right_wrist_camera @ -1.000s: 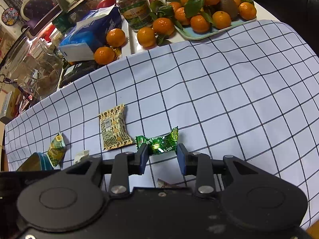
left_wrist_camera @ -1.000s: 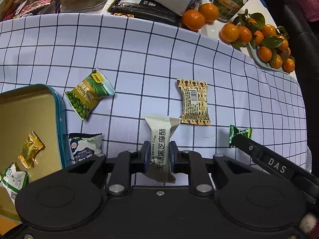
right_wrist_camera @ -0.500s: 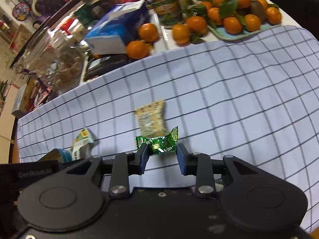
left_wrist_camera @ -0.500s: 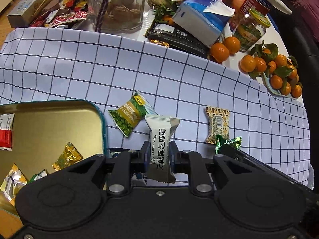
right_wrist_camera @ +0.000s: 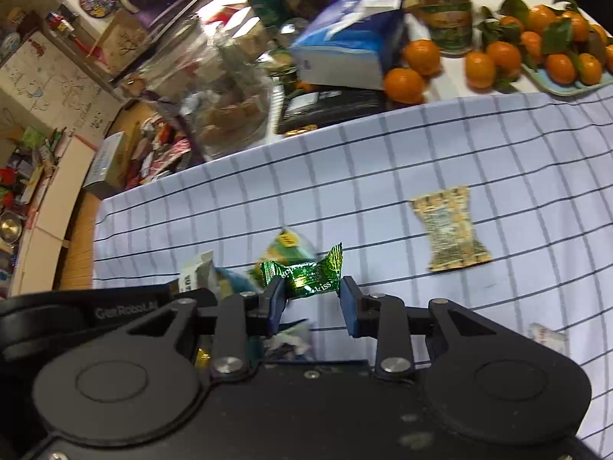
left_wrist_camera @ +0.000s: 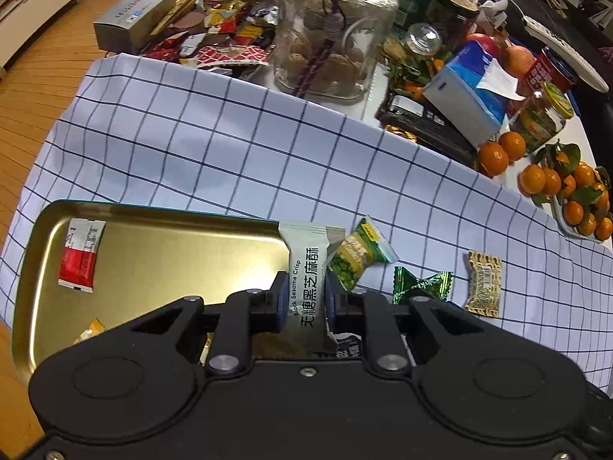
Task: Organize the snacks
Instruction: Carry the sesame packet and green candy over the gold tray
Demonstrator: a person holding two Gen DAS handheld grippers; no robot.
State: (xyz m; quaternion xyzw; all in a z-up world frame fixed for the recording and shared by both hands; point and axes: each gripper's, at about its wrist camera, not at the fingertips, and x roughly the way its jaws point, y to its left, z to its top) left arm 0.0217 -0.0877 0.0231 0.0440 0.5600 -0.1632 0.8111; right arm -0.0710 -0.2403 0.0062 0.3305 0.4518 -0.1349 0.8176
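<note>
Here we hold two snacks at once, one in each gripper, above the bench with its white cloth checked in dark blue lines (left_wrist_camera: pixel 214 145); our left gripper (left_wrist_camera: pixel 305 301) is clamped on a long pale grey packet printed "Black Sesame Crisp" (left_wrist_camera: pixel 308 280), which stands upright between the pads at the right edge of the shallow gold-lined tin tray with a teal rim (left_wrist_camera: pixel 161 253); our right gripper (right_wrist_camera: pixel 312 299) is closed on a green foil twist-wrapped candy (right_wrist_camera: pixel 306 274), pinched across its middle with the twisted ends sticking out, and the same candy (left_wrist_camera: pixel 421 283) shows in the left view just beside the left gripper's right finger.

Inside the tray lie a red and white sachet (left_wrist_camera: pixel 80 255) near its far left corner and a small gold-wrapped sweet (left_wrist_camera: pixel 91 329) by the near edge, partly hidden by the gripper body; on the cloth just right of the tray rests a green and yellow pouch of peas (left_wrist_camera: pixel 358 255), and further right, apart from it, a tan patterned wrapper with a barcode (left_wrist_camera: pixel 483 281); the right view is blurred, so the wrapper (right_wrist_camera: pixel 450 230) reads only as a pale speckled shape.

Beyond the cloth stand a large clear glass jar (left_wrist_camera: pixel 333 30), a blue and white tissue box (left_wrist_camera: pixel 469 92) and loose oranges (left_wrist_camera: pixel 502 151); a plate of leafy oranges (left_wrist_camera: pixel 574 199) sits at the far right.
</note>
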